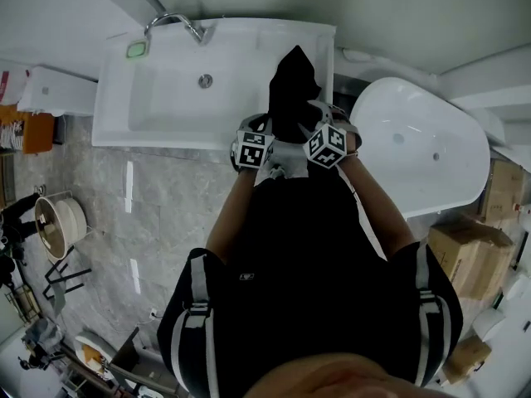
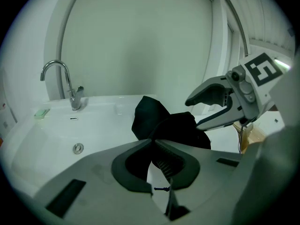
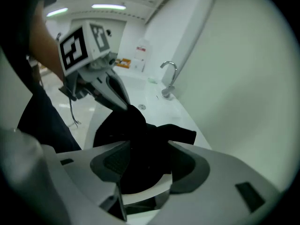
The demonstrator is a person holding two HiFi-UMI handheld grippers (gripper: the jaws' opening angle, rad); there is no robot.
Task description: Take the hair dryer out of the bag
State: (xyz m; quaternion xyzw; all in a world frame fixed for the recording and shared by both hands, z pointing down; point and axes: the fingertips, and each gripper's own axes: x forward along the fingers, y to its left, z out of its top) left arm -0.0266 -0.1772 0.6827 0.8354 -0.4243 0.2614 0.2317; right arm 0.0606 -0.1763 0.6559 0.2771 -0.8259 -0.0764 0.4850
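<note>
Hair dryer is nowhere to be seen from where I stand: no handle, nozzle or cord pokes out of the black bag point(image 1: 292, 89), so I judge it is inside the cloth and the job is barely begun. What looks done is the first hold on the bag; what is left is getting the mouth open, finding the dryer, and drawing it clear.

The bag stands as a dark, crumpled heap over the right end of the white sink point(image 1: 166, 81), well away from the faucet point(image 1: 170, 21) and just beside the bathtub point(image 1: 423, 148). Whether its bottom rests on the sink's rim or hangs a little above it, I cannot tell.

The left gripper point(image 2: 152, 142) is clenched, its jaw tips brought together on a fold of the bag's near side; the right gripper view shows those tips running straight into the black cloth. The right gripper point(image 3: 150, 144) is spread wide, with the bag's cloth bulging into the gap between its jaws, yet the pads are not pressing on it, so it grips nothing.

Both grippers sit close together at the person's side of the bag, one at each flank. The dryer, I reckon, lies just beyond both sets of tips, wrapped in that cloth.
</note>
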